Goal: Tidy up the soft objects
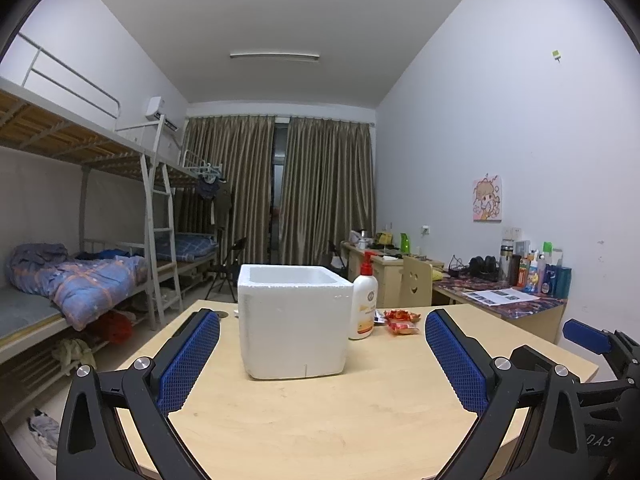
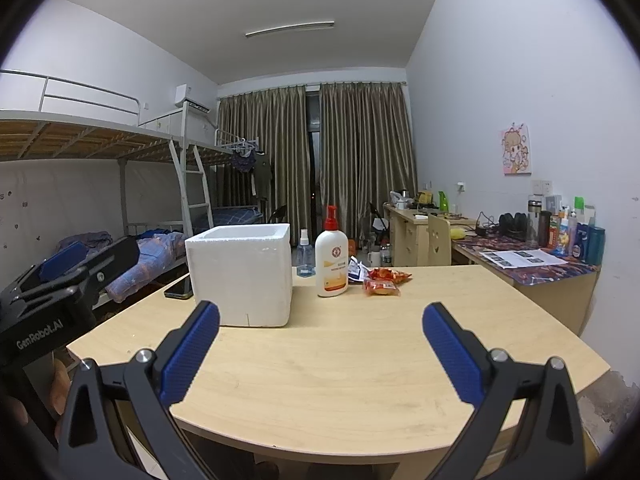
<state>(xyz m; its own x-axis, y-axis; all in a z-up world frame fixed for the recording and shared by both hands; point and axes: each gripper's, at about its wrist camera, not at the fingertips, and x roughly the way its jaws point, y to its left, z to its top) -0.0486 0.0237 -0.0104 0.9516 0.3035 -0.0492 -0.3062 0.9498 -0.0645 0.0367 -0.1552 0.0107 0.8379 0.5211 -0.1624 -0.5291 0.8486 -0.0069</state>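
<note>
tongs both spread and empty, left gripper [image 1: 322,344] facing the foam box [image 1: 294,320], right gripper [image 2: 320,340] over bare table [image 2: 340,360]. snack packets [image 2: 382,280] lie well ahead of the right gripper, beside the lotion bottle [image 2: 331,258], outside the box. box contents hidden, so either packing start or finish.

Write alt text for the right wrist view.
Open right gripper, empty, hovers over a pale wooden table. Ahead stand a white foam box, a lotion pump bottle and red snack packets. The left gripper shows at the left edge; a dorm room lies behind.
</note>
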